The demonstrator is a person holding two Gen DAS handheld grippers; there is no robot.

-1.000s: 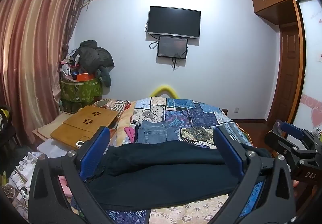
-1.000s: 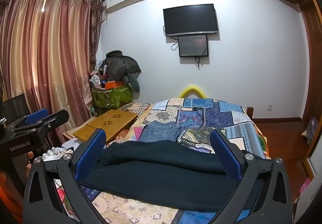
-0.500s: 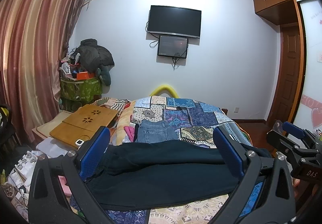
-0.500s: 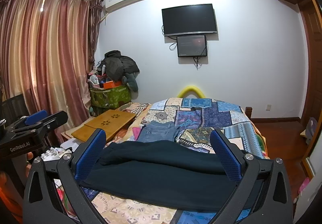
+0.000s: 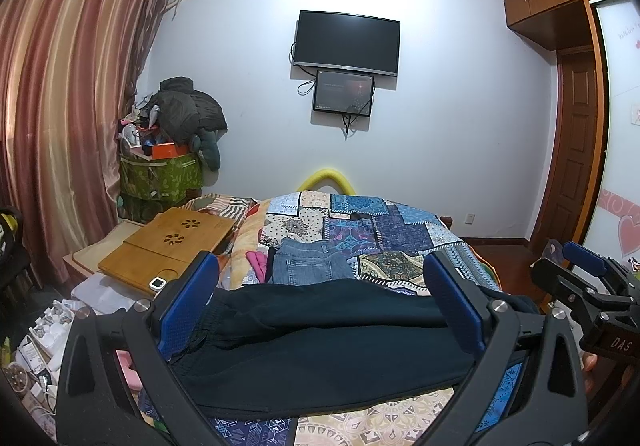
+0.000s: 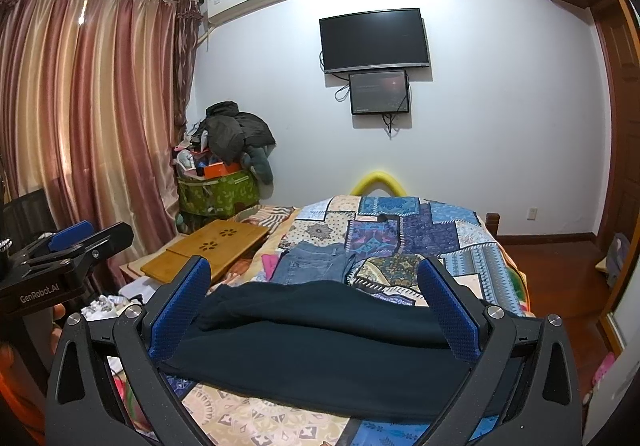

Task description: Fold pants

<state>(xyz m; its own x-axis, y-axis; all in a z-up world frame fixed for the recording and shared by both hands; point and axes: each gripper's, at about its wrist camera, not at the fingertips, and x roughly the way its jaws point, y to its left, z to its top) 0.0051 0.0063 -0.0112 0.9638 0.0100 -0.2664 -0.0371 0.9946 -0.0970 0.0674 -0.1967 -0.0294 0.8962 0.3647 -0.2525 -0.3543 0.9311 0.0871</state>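
Observation:
Dark navy pants lie folded in a long band across the near end of the bed, also in the right wrist view. My left gripper is open and empty, held above the pants with its blue pads wide apart. My right gripper is open and empty too, hovering above the same pants. The right gripper shows at the right edge of the left wrist view; the left gripper shows at the left edge of the right wrist view.
Folded blue jeans and a pink garment lie further up the patchwork quilt. A wooden lap desk sits left of the bed, with clutter below it. A green bin piled with clothes stands by the curtain.
Both grippers have drifted slightly; the views shifted a little. The pants have not moved.

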